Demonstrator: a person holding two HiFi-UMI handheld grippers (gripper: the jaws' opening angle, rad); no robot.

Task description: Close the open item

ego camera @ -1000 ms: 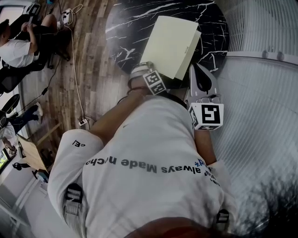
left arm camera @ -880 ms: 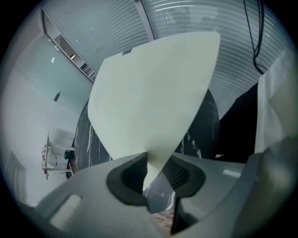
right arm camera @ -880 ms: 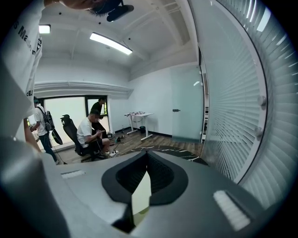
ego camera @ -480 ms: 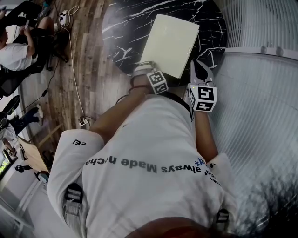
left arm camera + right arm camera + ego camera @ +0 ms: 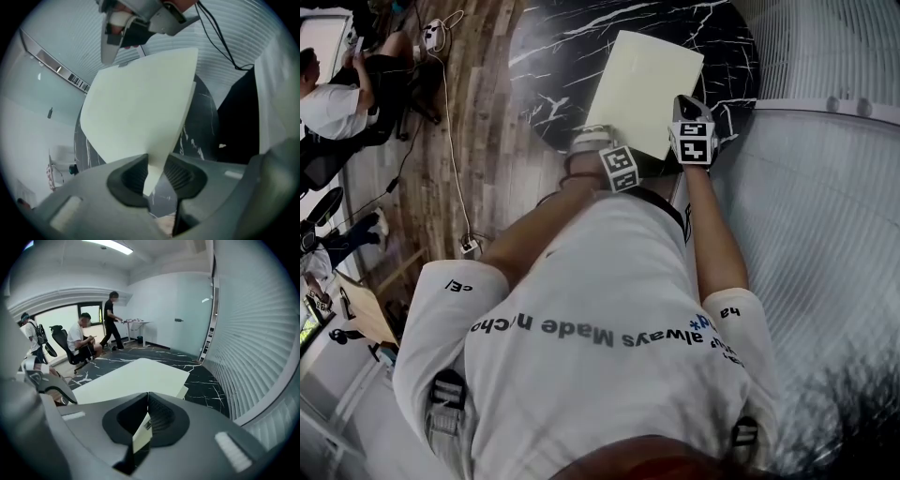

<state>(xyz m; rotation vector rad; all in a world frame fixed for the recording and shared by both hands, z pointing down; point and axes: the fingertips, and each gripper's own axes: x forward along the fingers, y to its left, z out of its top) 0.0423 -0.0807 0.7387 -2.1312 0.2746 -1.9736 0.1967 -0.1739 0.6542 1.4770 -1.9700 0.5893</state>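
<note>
Folder: the pale folder (image 5: 647, 89) lies on the near right part of the dark marbled surface (image 5: 553, 56), its near corner by the surface's near edge.
Left fingers: my left gripper (image 5: 152, 176) is clamped on the folder's near corner. The pale sheet rises from between the ribbed fingers (image 5: 180, 176).
Right fingers: my right gripper (image 5: 147, 397) sits at the folder's near right edge, tips pressed together over the top sheet.
Hard to tell: a pale sliver shows in the gap behind those right tips. I can't say whether it is pinched there or only seen through the gap.
Layers: a second pale layer peeks out under the top sheet at its right corner. I can't judge how far the two stand apart.
Hidden: in the head view the folder's edge covers my left fingertips, so only the marker cube (image 5: 619, 169) shows. My shirt (image 5: 600, 328) blocks everything nearer.
Cut off: the surface's far rim runs out of the head view at the top.
Far left: a seated person (image 5: 333, 94) is clipped by the frame edge.
</note>
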